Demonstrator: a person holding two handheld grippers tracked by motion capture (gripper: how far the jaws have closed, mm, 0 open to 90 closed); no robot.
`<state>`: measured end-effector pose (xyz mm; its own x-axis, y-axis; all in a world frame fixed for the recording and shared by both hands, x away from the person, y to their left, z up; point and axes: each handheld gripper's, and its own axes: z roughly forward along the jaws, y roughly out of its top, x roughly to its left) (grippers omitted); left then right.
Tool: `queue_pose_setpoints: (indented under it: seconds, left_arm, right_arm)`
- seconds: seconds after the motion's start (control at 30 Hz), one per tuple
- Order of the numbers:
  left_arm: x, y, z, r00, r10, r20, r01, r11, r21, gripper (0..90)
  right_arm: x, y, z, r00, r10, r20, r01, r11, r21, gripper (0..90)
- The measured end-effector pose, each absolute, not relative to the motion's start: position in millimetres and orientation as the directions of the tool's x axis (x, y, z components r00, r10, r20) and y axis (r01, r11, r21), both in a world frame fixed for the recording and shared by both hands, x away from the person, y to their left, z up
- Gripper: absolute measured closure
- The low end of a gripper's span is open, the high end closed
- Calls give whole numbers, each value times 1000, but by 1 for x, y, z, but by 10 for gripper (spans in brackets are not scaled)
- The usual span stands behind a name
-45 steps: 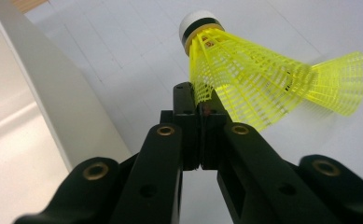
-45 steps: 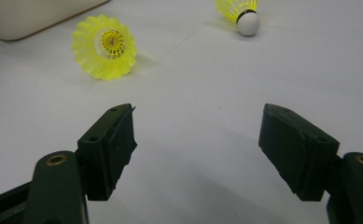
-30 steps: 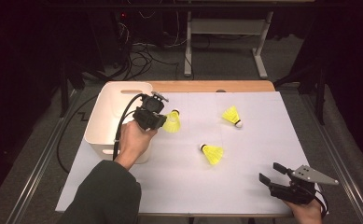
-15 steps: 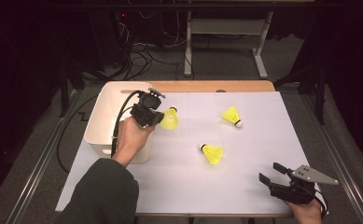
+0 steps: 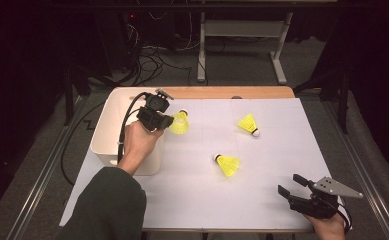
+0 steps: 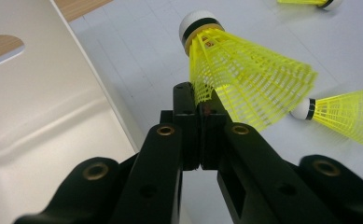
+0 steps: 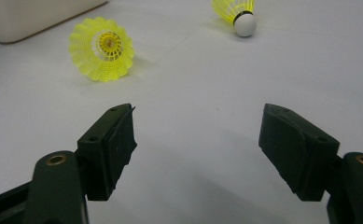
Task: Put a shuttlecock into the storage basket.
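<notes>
- The left gripper (image 6: 200, 126) is pinching its jaws tight together on the edge of a yellow shuttlecock's (image 6: 244, 74) skirt, so the thing is sticking out past the tips with its white cork end pointing away and up.
- In the high view that same left gripper (image 5: 168, 120) is sitting just off the right wall of the white bin (image 5: 102, 135), with the held shuttlecock (image 5: 180, 123) hanging over the white table sheet (image 5: 262, 200) right beside the bin, not over it.
- The right gripper (image 7: 198, 140) is holding its jaws wide apart with nothing between them, just bare sheet under the gap.
- From above, the right gripper (image 5: 294, 187) is parked down at the near right corner of the table, well apart from everything else.
- The left gripper view is giving you the mesh of the skirt up close, plus the smooth inside wall and a handle slot of the bin; you can't get that from above.
- The right gripper view is looking into the open end of a second shuttlecock (image 7: 102, 49) lying on its side, and a third one (image 7: 237, 14) farther back with its cork facing the camera.
- The high view is showing those two spread out: one mid-table (image 5: 228, 164), one toward the far side (image 5: 248, 124).
- As for the bin, what's showing of its inside is looking bare, though the arm is covering part of it.
</notes>
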<state>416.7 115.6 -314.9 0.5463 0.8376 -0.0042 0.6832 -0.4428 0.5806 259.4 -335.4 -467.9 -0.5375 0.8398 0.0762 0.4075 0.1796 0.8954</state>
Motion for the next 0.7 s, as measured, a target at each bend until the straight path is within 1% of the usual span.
queue_pose_setpoints:
  seconds: [0.3,0.7]
  left_arm:
    - [419,125,-309,529,848,-16,689,-419,591,890]
    - [421,131,-299,518,855,-9,686,-409,602,890]
  right_arm:
    - [260,-335,-468,-536,841,78,410,178,895,273]
    - [260,-335,-468,-534,842,76,408,178,896,272]
